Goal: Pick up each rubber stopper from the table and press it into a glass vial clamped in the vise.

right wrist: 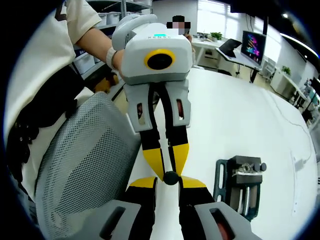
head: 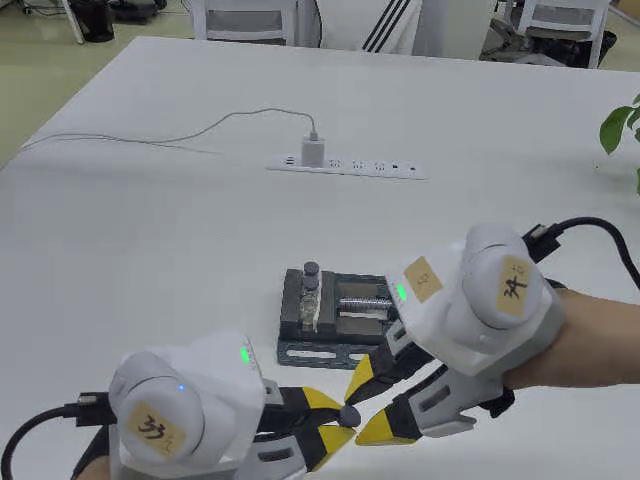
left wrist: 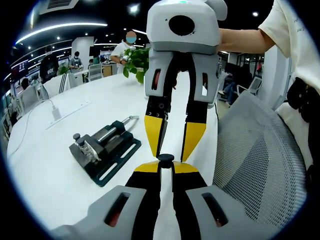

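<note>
Nearest, the left claw [left wrist: 166,169] was seen with its yellow-tipped jaws drawn almost together, pinched on the rubber stopper [left wrist: 165,159] at their very ends. The stopper was found at the near edge of the tabletop [head: 150,250], in front of the vise [head: 350,325] and well apart from it. It was a small dark plug. In the left gripper view its broader end appeared to be turned away from the left claw, toward the right one, but its long axis could not be told with certainty.

The right claw [right wrist: 168,185] was met tip to tip with the left. Its jaws were spread wider than the stopper and set one on each side of it. Whether they touched the stopper could not be told. A grey mesh chair [left wrist: 260,165] was seen under and beside both claws.

Farther out, the dark vise was laid flat on the tabletop, its screw running toward the right in the head view. Two glass vials [head: 311,290] were clamped upright at its left end, one behind the other, each topped with a dark stopper.

Beyond the vise, a white power strip [head: 350,166] was laid across the tabletop. A white charger [head: 313,152] was plugged into it near its left end, and a cable [head: 200,132] was trailed off to the left.
</note>
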`<action>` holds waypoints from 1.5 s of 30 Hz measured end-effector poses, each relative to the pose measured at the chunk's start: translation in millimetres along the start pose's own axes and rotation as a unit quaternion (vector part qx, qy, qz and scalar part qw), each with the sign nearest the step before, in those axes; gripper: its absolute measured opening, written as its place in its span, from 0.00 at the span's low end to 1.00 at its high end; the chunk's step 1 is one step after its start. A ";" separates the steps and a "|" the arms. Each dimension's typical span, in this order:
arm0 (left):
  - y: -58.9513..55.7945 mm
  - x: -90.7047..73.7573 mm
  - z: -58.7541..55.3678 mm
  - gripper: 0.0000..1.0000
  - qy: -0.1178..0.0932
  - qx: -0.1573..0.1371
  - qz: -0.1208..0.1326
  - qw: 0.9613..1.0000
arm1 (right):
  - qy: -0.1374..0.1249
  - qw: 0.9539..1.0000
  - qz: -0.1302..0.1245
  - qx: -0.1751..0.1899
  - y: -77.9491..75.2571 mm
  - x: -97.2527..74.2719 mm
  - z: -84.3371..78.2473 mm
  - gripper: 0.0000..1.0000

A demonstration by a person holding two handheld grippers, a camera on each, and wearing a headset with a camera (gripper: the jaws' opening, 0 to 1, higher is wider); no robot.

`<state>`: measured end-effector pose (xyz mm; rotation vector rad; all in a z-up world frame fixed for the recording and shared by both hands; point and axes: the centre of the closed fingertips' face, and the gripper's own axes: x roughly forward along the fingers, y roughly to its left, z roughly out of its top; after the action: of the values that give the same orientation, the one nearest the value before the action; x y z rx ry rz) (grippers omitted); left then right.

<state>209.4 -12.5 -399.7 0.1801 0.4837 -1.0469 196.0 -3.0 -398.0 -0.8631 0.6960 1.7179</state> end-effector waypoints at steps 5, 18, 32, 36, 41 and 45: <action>0.0 -0.1 1.4 0.04 0.000 0.004 0.001 1.000 | 0.006 1.000 0.000 -0.003 -1.5 -1.1 0.2 0.11; -2.0 0.2 1.8 0.04 0.019 0.039 0.000 0.999 | 0.012 1.000 0.007 0.001 -3.2 -1.3 -1.0 0.08; -2.4 -1.7 4.9 0.04 0.012 0.052 -0.002 0.999 | -0.010 0.999 0.022 0.031 -2.3 -5.1 1.1 0.07; -3.3 -1.5 4.9 0.04 0.010 0.049 -0.004 0.999 | -0.012 0.999 0.023 0.036 -1.5 -5.1 0.8 0.07; -4.9 -1.8 5.6 0.04 0.009 0.041 -0.008 0.999 | -0.015 0.998 0.028 0.052 0.0 -5.5 0.9 0.07; -5.5 -1.6 5.3 0.04 0.010 0.041 -0.006 0.999 | -0.016 0.997 0.030 0.064 0.5 -5.1 0.8 0.08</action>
<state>205.7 -16.0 -393.8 0.2611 0.4602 -1.0792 196.3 -5.2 -393.3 -0.7314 0.8090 1.7158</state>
